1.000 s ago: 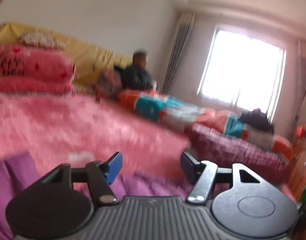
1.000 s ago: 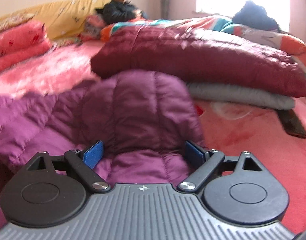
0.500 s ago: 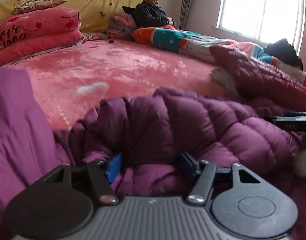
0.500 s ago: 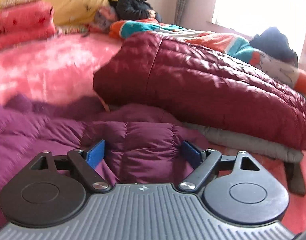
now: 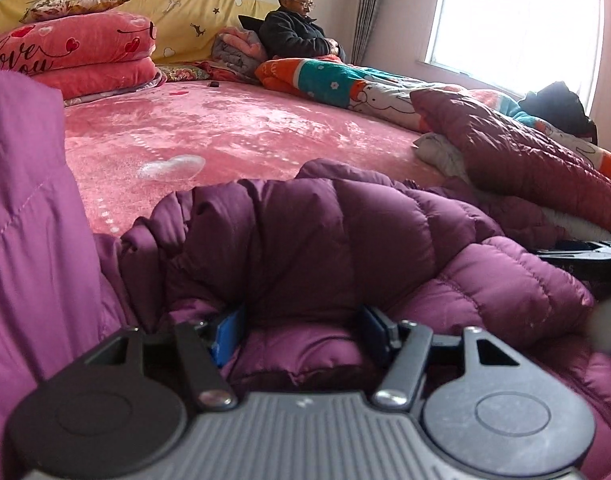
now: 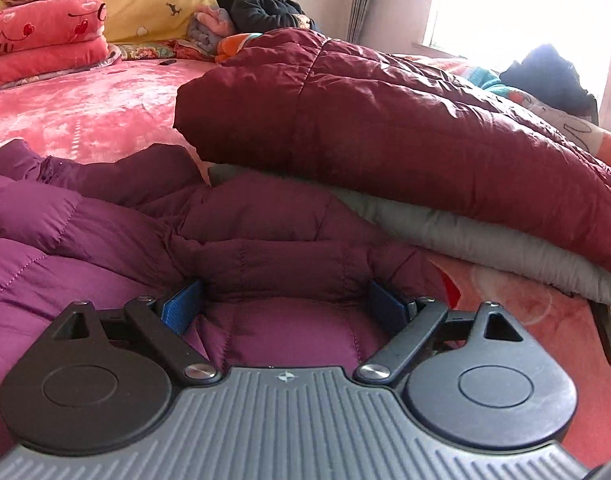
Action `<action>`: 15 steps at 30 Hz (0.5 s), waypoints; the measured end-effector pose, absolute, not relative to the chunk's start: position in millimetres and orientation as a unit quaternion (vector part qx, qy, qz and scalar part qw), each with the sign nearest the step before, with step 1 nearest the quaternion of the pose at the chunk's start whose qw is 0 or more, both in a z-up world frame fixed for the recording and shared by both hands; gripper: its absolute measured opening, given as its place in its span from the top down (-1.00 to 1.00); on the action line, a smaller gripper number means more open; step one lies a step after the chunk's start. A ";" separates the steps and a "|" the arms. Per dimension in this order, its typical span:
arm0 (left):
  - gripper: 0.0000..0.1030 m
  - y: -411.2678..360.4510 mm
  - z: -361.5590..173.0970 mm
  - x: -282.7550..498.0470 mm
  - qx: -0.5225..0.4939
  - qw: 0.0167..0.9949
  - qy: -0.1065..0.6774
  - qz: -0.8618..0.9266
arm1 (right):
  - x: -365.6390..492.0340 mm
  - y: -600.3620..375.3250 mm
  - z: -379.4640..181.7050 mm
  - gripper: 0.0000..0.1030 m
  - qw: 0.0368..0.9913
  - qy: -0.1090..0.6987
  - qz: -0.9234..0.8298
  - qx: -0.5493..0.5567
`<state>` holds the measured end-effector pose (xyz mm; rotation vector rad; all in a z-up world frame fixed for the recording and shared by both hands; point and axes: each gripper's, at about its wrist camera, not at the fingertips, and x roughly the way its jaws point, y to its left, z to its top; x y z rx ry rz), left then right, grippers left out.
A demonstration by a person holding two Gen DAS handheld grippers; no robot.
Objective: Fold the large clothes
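Puffy purple quilted down jacket [image 5: 345,248] lies bunched on pink plush bed cover [image 5: 233,128]. Left gripper [image 5: 299,330] and right gripper [image 6: 283,304] each clamp a thick fold. Looks light, soft, slippery; seams or hem likely hold best.

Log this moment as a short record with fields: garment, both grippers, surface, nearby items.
garment: purple down jacket, puffy, crumpled on the bed
left gripper: jaws apart, jacket fabric bulging between them
right gripper: jaws apart, jacket fabric between them
surface: pink bedspread
nearby: maroon jacket lying on a grey garment
background: seated person
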<state>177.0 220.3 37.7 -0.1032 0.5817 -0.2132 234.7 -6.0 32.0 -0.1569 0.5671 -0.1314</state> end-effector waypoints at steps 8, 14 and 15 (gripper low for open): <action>-0.25 228.8 65.0 169.0 -0.069 0.961 0.247 -0.105 | 212.0 2.5 51.4 -1.00 0.959 0.252 -0.090 -0.094; -0.32 230.9 66.0 172.3 -0.075 0.965 0.239 -0.083 | 183.9 42.5 75.5 -1.00 0.973 0.205 -0.055 -0.085; -0.32 230.6 64.6 173.4 -0.074 0.964 0.242 -0.080 | 185.0 50.2 76.1 -1.00 0.973 0.216 -0.036 -0.077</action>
